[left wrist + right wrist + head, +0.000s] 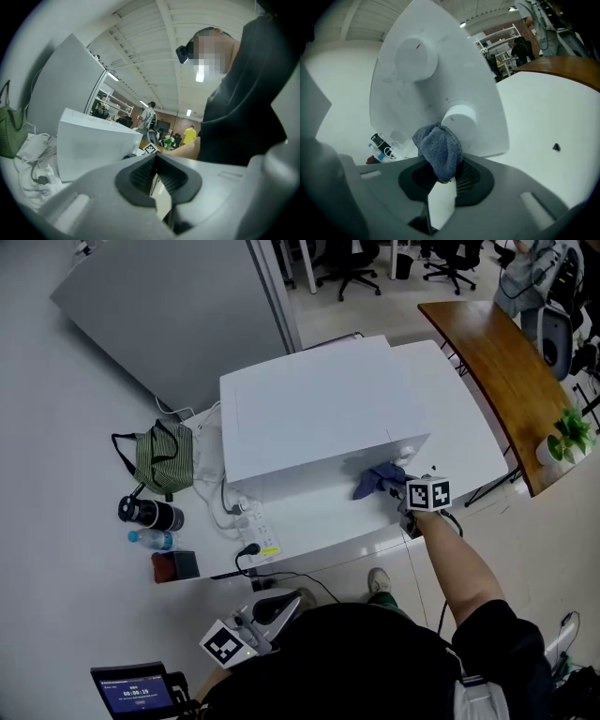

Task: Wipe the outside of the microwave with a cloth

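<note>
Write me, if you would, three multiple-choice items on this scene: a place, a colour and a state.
1. Where is the green bag relative to the microwave? A on top; B to its left; C inside.
2. What colour is the cloth? A red; B yellow; C blue-grey.
3. How are the left gripper's jaws? A shut, empty; B shut on the cloth; C wide apart.
Answers: B, the head view shows it left of the microwave; C, it is blue-grey in the right gripper's jaws; A, they meet with nothing between.
</note>
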The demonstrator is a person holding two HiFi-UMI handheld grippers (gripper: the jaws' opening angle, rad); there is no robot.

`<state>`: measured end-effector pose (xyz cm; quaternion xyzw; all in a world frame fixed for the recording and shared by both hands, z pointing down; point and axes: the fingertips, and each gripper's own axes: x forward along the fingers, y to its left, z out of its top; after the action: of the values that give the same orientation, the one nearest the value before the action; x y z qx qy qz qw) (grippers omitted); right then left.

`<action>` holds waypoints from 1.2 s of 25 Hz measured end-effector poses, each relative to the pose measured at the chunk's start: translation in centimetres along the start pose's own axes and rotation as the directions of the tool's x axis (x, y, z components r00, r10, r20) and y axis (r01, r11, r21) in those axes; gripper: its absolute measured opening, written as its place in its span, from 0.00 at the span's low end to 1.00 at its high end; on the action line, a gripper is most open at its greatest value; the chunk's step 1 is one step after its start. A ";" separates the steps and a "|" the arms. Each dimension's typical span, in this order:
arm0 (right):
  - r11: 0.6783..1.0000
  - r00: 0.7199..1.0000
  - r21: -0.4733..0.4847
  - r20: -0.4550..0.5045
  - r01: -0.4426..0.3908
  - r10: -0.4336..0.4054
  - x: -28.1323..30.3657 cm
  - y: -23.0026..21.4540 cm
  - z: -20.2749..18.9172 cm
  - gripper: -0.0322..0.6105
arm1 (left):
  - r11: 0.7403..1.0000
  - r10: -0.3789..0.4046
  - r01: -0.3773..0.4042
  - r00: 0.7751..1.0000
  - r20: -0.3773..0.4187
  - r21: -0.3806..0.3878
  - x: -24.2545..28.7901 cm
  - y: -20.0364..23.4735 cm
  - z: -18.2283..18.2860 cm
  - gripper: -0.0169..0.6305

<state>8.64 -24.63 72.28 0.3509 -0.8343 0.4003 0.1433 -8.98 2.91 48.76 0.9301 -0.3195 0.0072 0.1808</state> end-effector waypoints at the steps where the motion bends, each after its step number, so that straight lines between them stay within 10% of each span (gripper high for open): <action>1: 1.000 1.000 0.007 0.012 0.005 -0.005 -0.5 -0.3 0.2 0.16 | 1.000 -0.007 0.007 1.000 -0.007 0.000 0.3 -0.2 -0.1 0.03; 8: 0.991 0.990 -0.076 -0.088 -0.115 0.108 1.7 5.7 -2.3 0.16 | 0.999 0.026 -0.025 0.999 0.035 -0.031 -1.1 0.6 -0.1 0.03; 18: 0.916 0.875 -0.186 -0.412 -0.356 0.256 17.9 23.2 -10.6 0.16 | 0.969 0.238 -0.230 0.967 0.094 -0.088 -11.2 3.9 -1.6 0.03; 24: 0.920 0.882 -0.206 -0.413 -0.333 0.227 21.0 23.4 -9.9 0.16 | 0.946 0.313 -0.302 0.946 0.088 -0.118 -14.2 4.8 -2.5 0.03; 30: 0.957 0.920 -0.149 -0.345 -0.249 0.186 17.1 17.6 -8.8 0.16 | 0.970 0.234 -0.228 0.970 0.062 -0.084 -11.0 4.5 -1.6 0.03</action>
<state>-16.20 -18.32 76.77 0.1691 -0.8672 0.3849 0.2670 -20.25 6.65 50.33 0.8787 -0.4320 -0.0174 0.2024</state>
